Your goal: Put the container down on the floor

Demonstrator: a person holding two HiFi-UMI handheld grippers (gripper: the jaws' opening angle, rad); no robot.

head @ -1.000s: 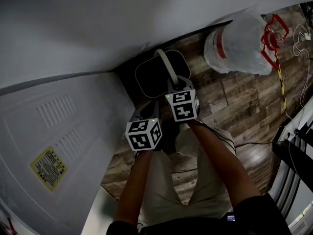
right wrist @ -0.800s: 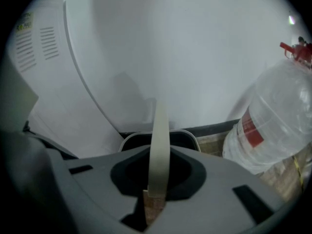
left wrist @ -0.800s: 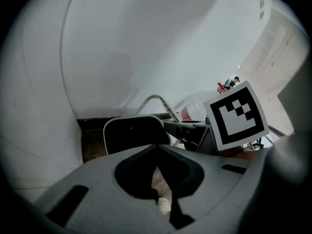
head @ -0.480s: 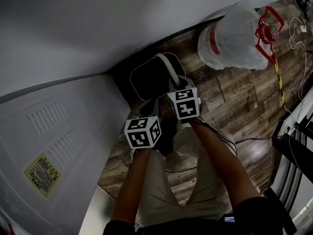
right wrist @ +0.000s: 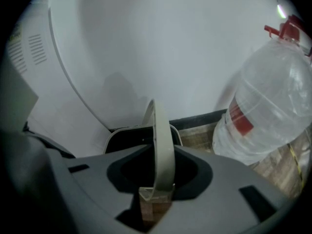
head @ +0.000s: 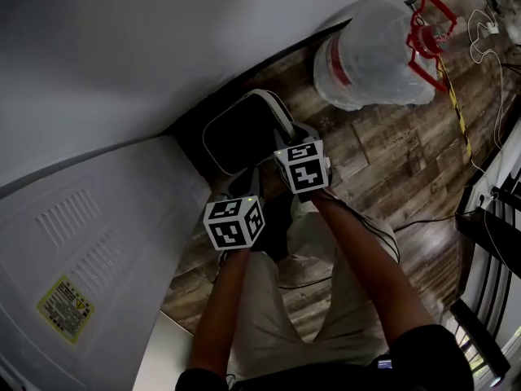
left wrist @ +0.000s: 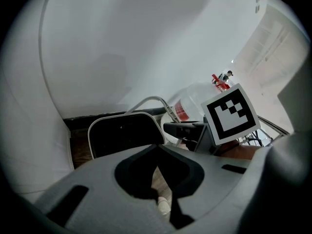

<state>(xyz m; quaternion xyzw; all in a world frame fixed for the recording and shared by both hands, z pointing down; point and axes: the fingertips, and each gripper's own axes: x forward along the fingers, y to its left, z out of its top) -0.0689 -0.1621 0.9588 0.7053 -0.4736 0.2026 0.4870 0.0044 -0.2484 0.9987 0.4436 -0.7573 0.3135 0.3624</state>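
The container (head: 240, 133) is a dark tub with a pale rim, and it sits on the wood floor in the corner between wall and white appliance. Its pale handle (head: 277, 111) stands upright. My right gripper (head: 286, 138) is over it, and its jaws have just been opening. The handle (right wrist: 161, 145) runs between them with a sliver of floor showing beside it. My left gripper (head: 248, 179) hangs just short of the container's near rim (left wrist: 124, 130), holding nothing, with only a thin slit between its fingers (left wrist: 190, 179).
A big clear water bottle (head: 366, 51) with a red cap and carrier (head: 427, 27) lies on the floor right of the container. The white appliance (head: 89, 243) walls in the left side. Cables (head: 488, 39) and a dark rack (head: 496, 218) are at the right edge.
Both grippers and the container have shifted left and slightly down in the head view, toward the corner; the container now rests on the floor.
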